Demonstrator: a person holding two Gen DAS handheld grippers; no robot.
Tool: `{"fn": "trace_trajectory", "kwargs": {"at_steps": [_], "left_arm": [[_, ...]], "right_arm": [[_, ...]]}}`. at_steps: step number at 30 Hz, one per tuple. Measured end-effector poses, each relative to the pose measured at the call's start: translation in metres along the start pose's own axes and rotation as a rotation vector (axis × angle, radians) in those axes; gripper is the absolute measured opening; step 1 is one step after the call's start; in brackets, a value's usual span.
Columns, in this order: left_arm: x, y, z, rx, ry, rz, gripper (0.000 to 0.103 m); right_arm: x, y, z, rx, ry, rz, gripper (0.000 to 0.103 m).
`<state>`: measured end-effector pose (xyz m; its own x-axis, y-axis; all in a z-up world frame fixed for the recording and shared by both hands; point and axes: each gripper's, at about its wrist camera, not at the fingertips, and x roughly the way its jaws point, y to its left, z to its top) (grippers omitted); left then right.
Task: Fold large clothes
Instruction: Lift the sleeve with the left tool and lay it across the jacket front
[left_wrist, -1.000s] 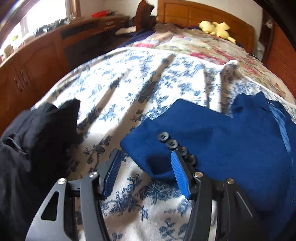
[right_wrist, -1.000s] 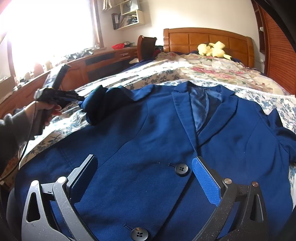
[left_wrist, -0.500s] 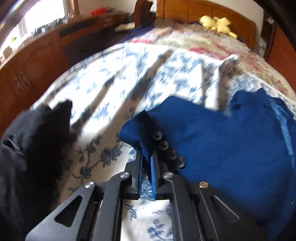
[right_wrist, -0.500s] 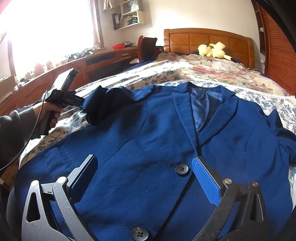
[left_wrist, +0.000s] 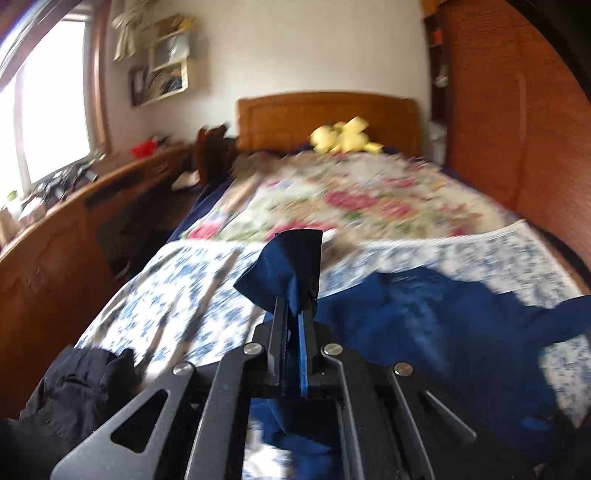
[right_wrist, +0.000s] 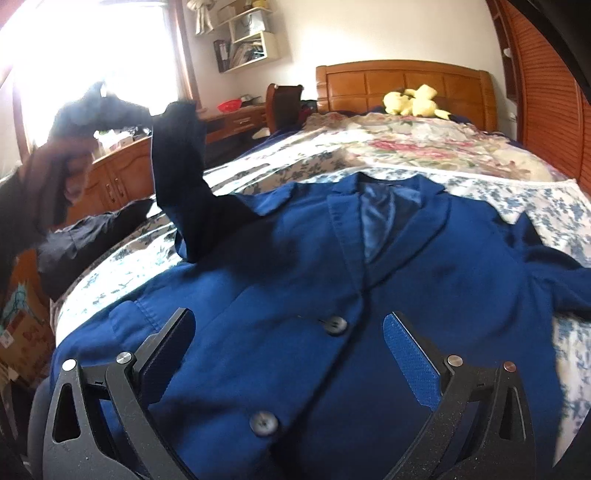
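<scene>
My left gripper (left_wrist: 294, 314) pinches the navy blue blazer's sleeve (left_wrist: 284, 266) aloft; my right gripper (right_wrist: 288, 354) gapes wide over two dark buttons (right_wrist: 335, 325). One black garment (left_wrist: 74, 391) lies alongside.

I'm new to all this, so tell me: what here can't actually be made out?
- Left wrist view: the sleeve cuff buttons, hidden in the shut left gripper; the quilt pattern, motion-blurred.
- Right wrist view: the blue jacket hem, cut off behind the open right gripper; the left hand, backlit and blurred.
</scene>
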<state>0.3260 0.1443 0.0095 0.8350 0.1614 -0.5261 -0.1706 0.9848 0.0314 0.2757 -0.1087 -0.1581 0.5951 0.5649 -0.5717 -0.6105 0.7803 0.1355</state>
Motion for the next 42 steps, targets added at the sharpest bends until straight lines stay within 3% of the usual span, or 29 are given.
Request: {"fn": "trace_trajectory", "kwargs": {"at_steps": [7,16,26,30,42], "left_arm": [[-0.053,-0.072,0.012,0.08,-0.061,-0.153,0.002],[-0.101,-0.12,-0.023,0.153,-0.058,-0.271,0.002],[-0.118,-0.128,-0.08,0.191,0.029,-0.313,0.009],[-0.126,-0.117,-0.105,0.176,0.038,-0.317,0.024],[-0.131,-0.059,-0.179,0.072,0.08,-0.268,0.037]], "right_arm": [[-0.036,-0.017,-0.005,0.014,-0.01,-0.046,0.103],[-0.078,-0.046,-0.003,0.076,-0.04,-0.134,0.103],[-0.097,-0.051,0.0,0.087,-0.053,-0.192,0.103],[-0.095,-0.046,0.003,0.078,-0.046,-0.202,0.103],[-0.07,-0.032,0.01,0.041,-0.012,-0.203,0.103]]}}
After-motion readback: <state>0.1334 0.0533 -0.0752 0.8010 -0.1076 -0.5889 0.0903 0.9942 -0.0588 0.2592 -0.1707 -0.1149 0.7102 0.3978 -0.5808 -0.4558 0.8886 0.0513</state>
